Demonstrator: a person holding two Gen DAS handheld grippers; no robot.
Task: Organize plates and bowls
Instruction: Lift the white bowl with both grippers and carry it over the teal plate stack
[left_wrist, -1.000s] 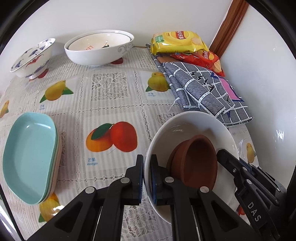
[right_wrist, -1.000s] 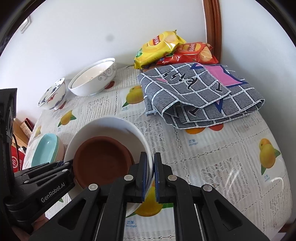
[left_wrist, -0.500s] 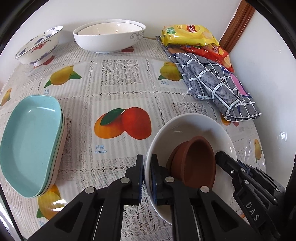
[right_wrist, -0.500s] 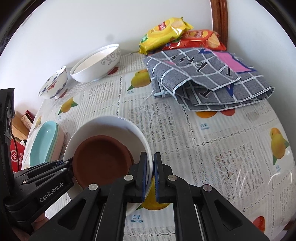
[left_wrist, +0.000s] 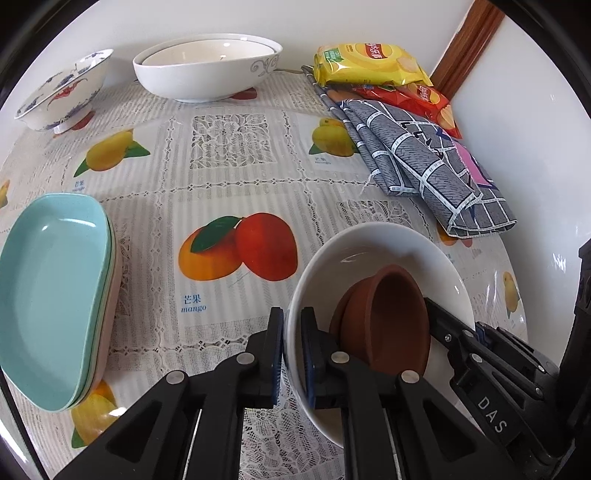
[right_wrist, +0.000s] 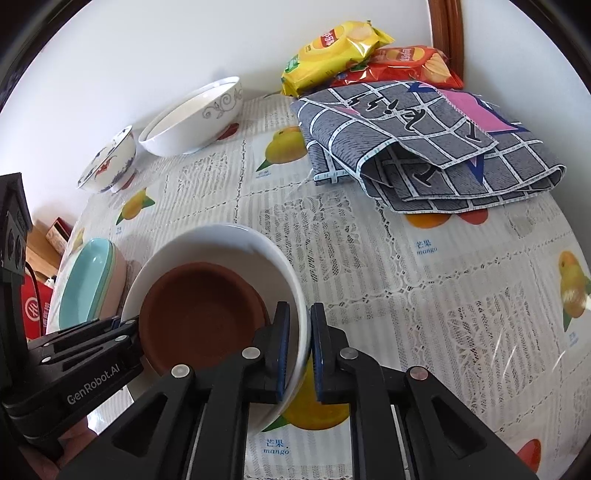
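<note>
- At the far left, the stack of oval plates (left_wrist: 51, 295), turquoise on top, lies on the desk (left_wrist: 229, 177). Keep the load clear of its near edge, since the two are near each other.
- Next is the left gripper (left_wrist: 292, 347): its jaws are pinched narrow on the left rim of the white bowl (left_wrist: 373, 240). I judge this side should hold firm until the bowl's base is fully seated.
- The white bowl carries the brown bowls (left_wrist: 384, 317), which sit nested and tilted inside, leaning toward the right wall. Keeping the white bowl level should stop them sliding or clinking.
- From the right wrist view the white bowl (right_wrist: 221, 240) seems at or just above the cloth-covered desk (right_wrist: 406, 295); I cannot tell whether it touches. Judged from this, the step in hand is setting it down, best done slowly and evenly.
- The right gripper (right_wrist: 297, 347) straddles the right rim; its jaws are starting to open, with the rim between them and the pads barely touching. Letting go on one side early could tip the load, so both should release together.
- Further right, the folded grey cloth (right_wrist: 424, 147) and snack bags (right_wrist: 332, 48) sit well apart and pose no obstacle.
- At the back, the large white bowl (left_wrist: 207, 70) and painted bowl (left_wrist: 62, 92) remain unstacked.
</note>
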